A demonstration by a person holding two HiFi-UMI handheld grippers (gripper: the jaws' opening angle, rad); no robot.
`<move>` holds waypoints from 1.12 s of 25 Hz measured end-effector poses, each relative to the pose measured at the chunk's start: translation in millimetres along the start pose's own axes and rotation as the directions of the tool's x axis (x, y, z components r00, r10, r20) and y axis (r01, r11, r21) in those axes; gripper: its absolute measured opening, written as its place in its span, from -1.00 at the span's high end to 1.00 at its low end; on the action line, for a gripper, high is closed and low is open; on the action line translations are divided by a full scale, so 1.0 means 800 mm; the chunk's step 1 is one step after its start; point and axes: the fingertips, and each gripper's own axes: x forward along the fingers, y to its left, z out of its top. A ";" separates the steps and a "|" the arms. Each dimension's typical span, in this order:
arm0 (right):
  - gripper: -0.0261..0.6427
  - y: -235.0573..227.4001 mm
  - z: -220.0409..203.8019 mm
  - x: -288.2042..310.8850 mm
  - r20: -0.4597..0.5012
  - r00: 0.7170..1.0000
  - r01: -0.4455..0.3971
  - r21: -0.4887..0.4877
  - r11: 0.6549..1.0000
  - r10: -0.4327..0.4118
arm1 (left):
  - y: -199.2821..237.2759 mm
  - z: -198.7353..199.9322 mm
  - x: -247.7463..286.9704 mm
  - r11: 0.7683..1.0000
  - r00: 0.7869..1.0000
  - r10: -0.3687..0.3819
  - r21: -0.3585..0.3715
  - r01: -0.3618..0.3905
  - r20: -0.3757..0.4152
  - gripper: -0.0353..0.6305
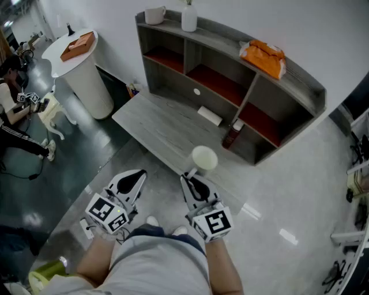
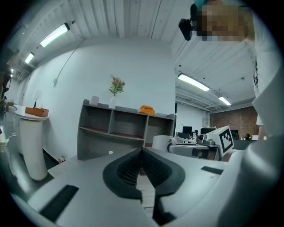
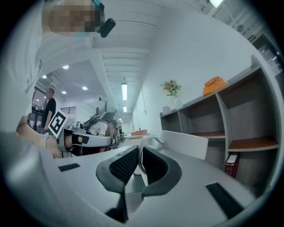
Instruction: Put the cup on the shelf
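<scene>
Grey shelf (image 1: 222,43), low table (image 1: 155,122), glossy floor (image 1: 282,190), cup (image 1: 204,157)

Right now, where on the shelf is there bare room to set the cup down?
The shelf top is bare between the vase and the orange bag; the mug crowds its left end. The three red boards look empty. The desk's left half is free; a white block and a dark red object sit by the right compartment.
</scene>
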 end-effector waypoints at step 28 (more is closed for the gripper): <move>0.80 0.086 -0.010 0.142 -0.051 0.998 0.044 -0.084 0.995 -0.048 | 0.166 -0.007 -0.091 0.997 0.999 -0.045 -0.060 0.046 0.011 0.85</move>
